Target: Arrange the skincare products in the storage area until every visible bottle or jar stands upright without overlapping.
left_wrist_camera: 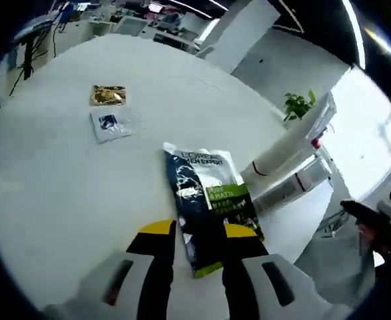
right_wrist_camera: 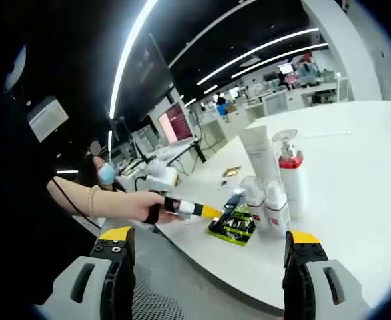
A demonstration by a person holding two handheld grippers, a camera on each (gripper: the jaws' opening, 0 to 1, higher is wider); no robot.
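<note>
Left gripper view: three sachets [left_wrist_camera: 208,200], one tube [left_wrist_camera: 285,150].

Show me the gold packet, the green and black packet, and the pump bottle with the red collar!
gold packet [left_wrist_camera: 108,95]: left gripper view, middle of its shiny face.
green and black packet [left_wrist_camera: 212,200]: left gripper view, on the green printed band.
pump bottle [right_wrist_camera: 292,183]: right gripper view, on its white body below the red collar.

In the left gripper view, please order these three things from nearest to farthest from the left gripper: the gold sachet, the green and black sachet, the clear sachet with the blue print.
1. The green and black sachet: its lower end lies between the jaws of the left gripper.
2. The clear sachet with the blue print: farther up the white table, to the upper left.
3. The gold sachet: just beyond the clear one, farthest.
</note>
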